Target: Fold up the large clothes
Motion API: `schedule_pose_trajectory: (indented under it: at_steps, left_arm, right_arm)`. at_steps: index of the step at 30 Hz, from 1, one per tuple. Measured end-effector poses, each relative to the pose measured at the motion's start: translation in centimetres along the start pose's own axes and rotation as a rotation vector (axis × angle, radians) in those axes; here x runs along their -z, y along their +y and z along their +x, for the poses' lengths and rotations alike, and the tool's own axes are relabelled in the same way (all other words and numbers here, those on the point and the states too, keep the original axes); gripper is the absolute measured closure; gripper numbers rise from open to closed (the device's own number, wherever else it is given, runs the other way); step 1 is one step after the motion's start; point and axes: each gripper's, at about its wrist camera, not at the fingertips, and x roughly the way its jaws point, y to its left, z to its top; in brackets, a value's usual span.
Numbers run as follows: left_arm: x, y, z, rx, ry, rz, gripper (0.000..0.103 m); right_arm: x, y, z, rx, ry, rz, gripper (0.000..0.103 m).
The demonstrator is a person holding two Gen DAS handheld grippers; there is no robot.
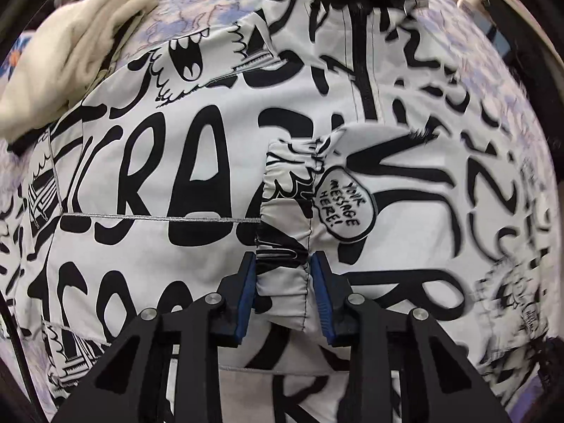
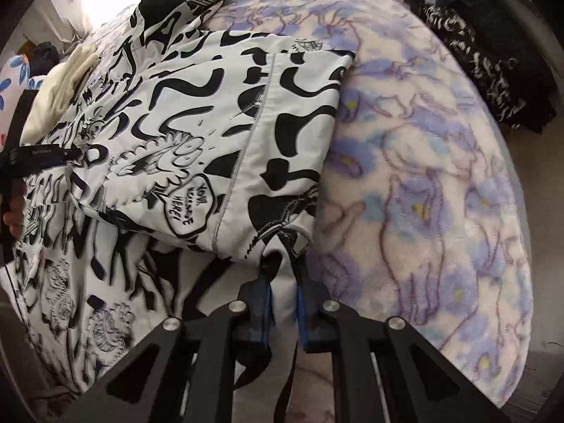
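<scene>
A white jacket [image 1: 197, 183] with black graffiti lettering lies spread on the bed, partly folded over itself. In the left wrist view its gathered elastic sleeve cuff [image 1: 283, 246] runs between the blue pads of my left gripper [image 1: 283, 282], and the pads press on it from both sides. The right wrist view shows the folded jacket [image 2: 218, 123] from its side. Its lower corner [image 2: 282, 246], with a black cord, hangs into my right gripper [image 2: 283, 299], whose jaws stand narrow and pinch the white cloth there.
A fleece blanket [image 2: 423, 176] with a purple flower print covers the bed to the right of the jacket. A cream glove-shaped cloth [image 1: 70, 53] rests at the jacket's far left edge. A dark speckled garment [image 2: 493, 53] lies at the far right.
</scene>
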Motion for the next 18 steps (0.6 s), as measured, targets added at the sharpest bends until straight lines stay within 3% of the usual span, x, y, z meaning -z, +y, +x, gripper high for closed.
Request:
schedule_pose_trajectory:
  at_steps: [2, 5, 8, 13, 15, 18]
  left_arm:
    - [0.5, 0.0, 0.2, -0.018, -0.004, 0.005, 0.069]
    - [0.8, 0.1, -1.0, -0.038, -0.001, -0.009, 0.064]
    - [1.5, 0.3, -3.2, -0.067, -0.018, -0.022, 0.055]
    - [3.9, -1.5, -8.0, -0.127, -0.121, 0.003, 0.054]
    - [4.4, -2.8, -9.0, -0.082, -0.145, -0.001, 0.054]
    - [4.7, -6.0, -8.4, 0.023, -0.115, -0.003, 0.054]
  right_arm:
    - [1.0, -0.3, 1.6, 0.035, 0.061, -0.005, 0.092]
    - [0.6, -0.8, 0.6, 0.008, 0.075, 0.051, 0.087]
    - [0.2, -1.1, -1.5, -0.027, 0.051, 0.105, 0.086]
    - [-1.1, 0.8, -4.7, -0.057, -0.043, 0.16, 0.086]
    - [-2.0, 2.6, -5.3, -0.095, -0.081, 0.156, 0.086]
    - [-2.7, 4.8, -4.7, -0.151, -0.112, 0.135, 0.086]
